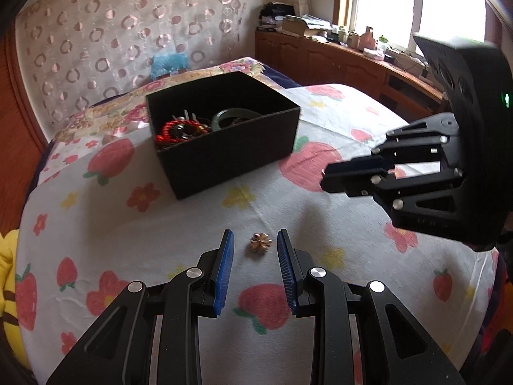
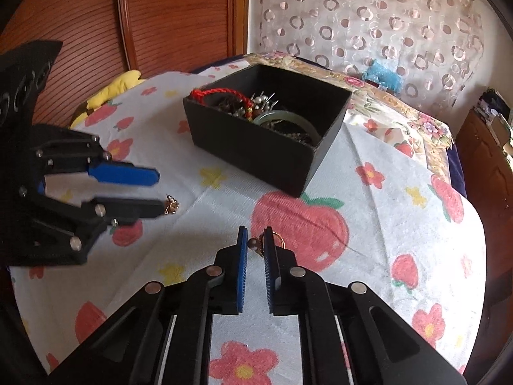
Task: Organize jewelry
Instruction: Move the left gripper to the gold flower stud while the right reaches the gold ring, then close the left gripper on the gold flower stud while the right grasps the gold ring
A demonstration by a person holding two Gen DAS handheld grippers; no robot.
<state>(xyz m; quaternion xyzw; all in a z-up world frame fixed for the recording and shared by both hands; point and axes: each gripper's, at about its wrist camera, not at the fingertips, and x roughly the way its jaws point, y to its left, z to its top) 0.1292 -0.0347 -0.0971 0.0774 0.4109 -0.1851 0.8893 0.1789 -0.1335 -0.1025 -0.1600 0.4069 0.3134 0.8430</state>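
Jewelry sits in two places: most of it is piled in one black open box on the strawberry-print bedsheet, and two small pieces are outside it. Inside the box show a red braided cord, a pale green bangle, some pearl-headed pins and a dark tangle that cannot be sorted out piece by piece.

One loose piece, a small gold flower-shaped ornament, lies on the sheet nearer than the box. The left gripper is held low and level just above the sheet, pointing toward the box, its two blue-padded fingers spread apart with the ornament lying between the tips, touching neither pad. It holds nothing.

The right gripper hangs to the right of the left one, raised off the sheet and angled in toward the box. Its fingers are drawn close together with a narrow gap, and a small gold piece with a bead and a ring sits at the tips; the pads appear to pinch it, though the contact is partly hidden by the right finger.

Two grippers, one box, two pieces outside it.
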